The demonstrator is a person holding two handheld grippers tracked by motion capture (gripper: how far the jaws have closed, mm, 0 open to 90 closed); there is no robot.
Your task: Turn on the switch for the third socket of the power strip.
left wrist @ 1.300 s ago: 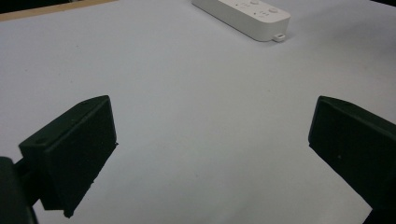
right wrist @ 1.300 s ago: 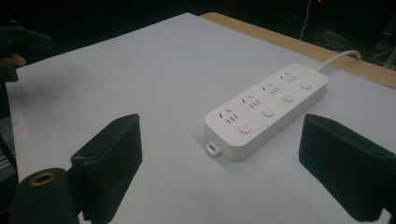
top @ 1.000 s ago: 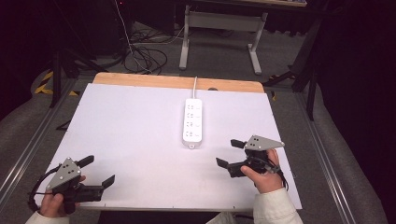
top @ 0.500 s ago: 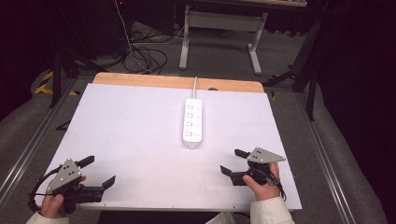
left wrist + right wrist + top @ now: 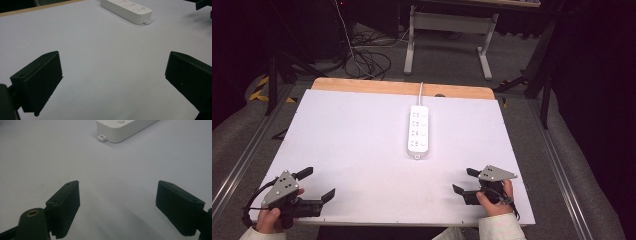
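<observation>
A white power strip [image 5: 419,129] lies flat on the white tabletop [image 5: 352,140], right of centre, with its cord running off the far edge. My left gripper [image 5: 318,183] rests low at the near left corner, open, with nothing between its jaws. My right gripper [image 5: 462,180] sits low near the front right edge, pointing toward the strip; its jaws have just been closing a little but stand open around bare table. The left gripper view has the strip [image 5: 126,8] far ahead of the left gripper [image 5: 113,67]. In the right gripper view the strip's end [image 5: 125,130] lies beyond the right gripper [image 5: 118,192].
A wooden strip [image 5: 402,88] borders the table's far edge. Beyond it on the floor are loose cables [image 5: 367,60] and a metal stand [image 5: 447,30]. Metal rails [image 5: 242,155] run along both sides of the table.
My right gripper has come down and back toward the table's near right edge, its jaws narrowing slightly. The left gripper has not moved.
</observation>
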